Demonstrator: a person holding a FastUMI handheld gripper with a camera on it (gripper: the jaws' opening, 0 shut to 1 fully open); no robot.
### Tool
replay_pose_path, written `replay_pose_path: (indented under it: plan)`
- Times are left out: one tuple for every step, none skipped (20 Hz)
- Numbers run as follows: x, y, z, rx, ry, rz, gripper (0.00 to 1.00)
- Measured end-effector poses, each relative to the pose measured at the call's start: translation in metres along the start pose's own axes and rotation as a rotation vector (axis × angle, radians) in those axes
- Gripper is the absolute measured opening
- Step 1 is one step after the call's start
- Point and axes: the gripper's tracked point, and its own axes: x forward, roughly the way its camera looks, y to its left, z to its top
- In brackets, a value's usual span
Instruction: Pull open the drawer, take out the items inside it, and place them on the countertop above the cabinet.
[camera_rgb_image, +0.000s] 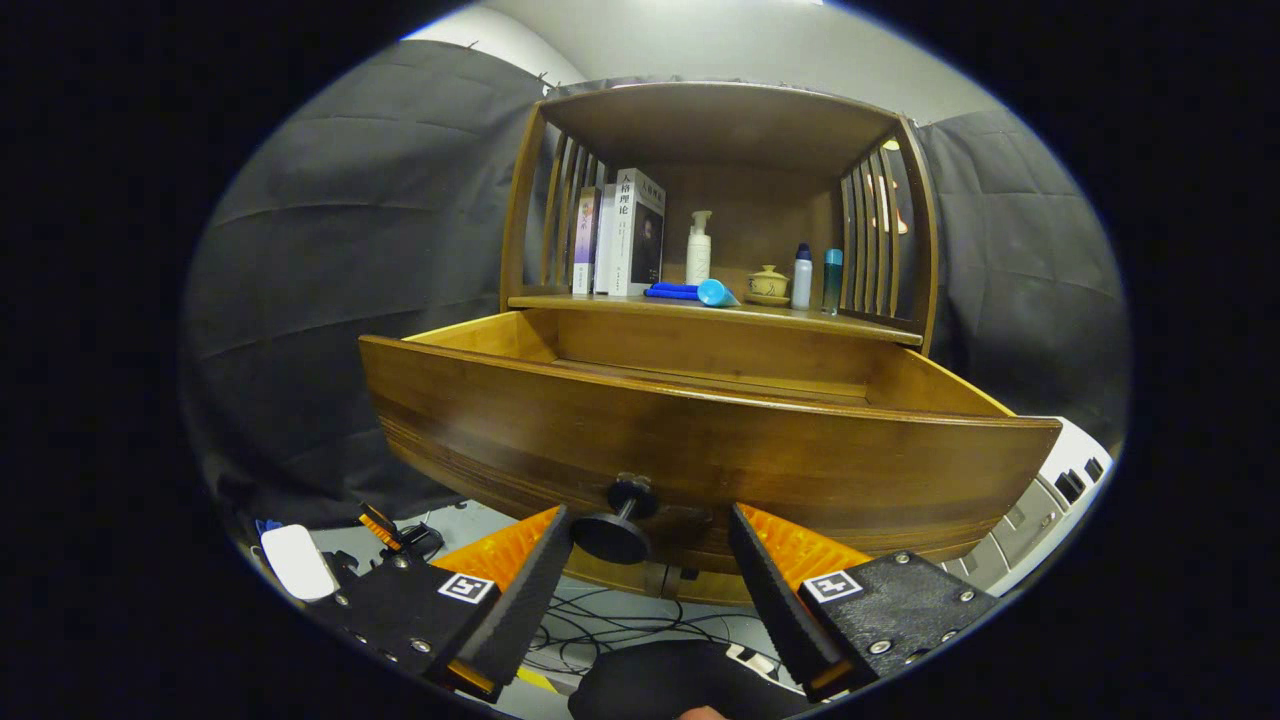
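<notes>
Drawer (700, 440) pulled well out of the cabinet, its dark knob (618, 525) at front centre; I cannot see what lies inside. My gripper (650, 560) is released, fingers spread, the knob between them nearer the left finger, whether touching I cannot tell. Above the drawer, the surface (850, 325) carries books (620, 235), a pump bottle (698, 250), a blue tube (695, 292), a lidded cup (768, 283) and two small bottles (817, 278).

Your gripper (650, 545) has two wedge-shaped ribbed fingers (520, 600) on dark screwed blocks, each carrying a square black-and-white marker, spread apart.
</notes>
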Motion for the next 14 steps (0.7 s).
replay_pose_path:
  plan:
    - [0.0, 0.0, 0.0, 0.005, -0.005, -0.005, 0.96]
    - [0.002, -0.001, 0.001, 0.003, -0.005, -0.01, 0.96]
    - [0.001, -0.001, 0.002, 0.0, -0.008, -0.016, 0.96]
    - [0.002, -0.001, 0.002, 0.0, -0.011, -0.02, 0.96]
    - [0.002, -0.001, 0.002, 0.0, -0.011, -0.026, 0.95]
    - [0.003, -0.002, 0.002, 0.001, -0.014, -0.033, 0.95]
    - [0.003, -0.003, 0.002, 0.001, -0.015, -0.043, 0.95]
    - [0.005, -0.004, 0.003, 0.001, -0.016, -0.054, 0.95]
    - [0.007, -0.006, 0.004, 0.001, -0.016, -0.067, 0.95]
    - [0.011, -0.01, 0.004, 0.002, -0.016, -0.079, 0.95]
    - [0.015, -0.013, 0.005, 0.005, -0.014, -0.093, 0.95]
    - [0.016, -0.018, 0.005, 0.01, -0.011, -0.107, 0.95]
    - [0.02, -0.024, 0.006, 0.016, -0.007, -0.124, 0.95]
    - [0.023, -0.028, 0.007, 0.022, -0.005, -0.139, 0.95]
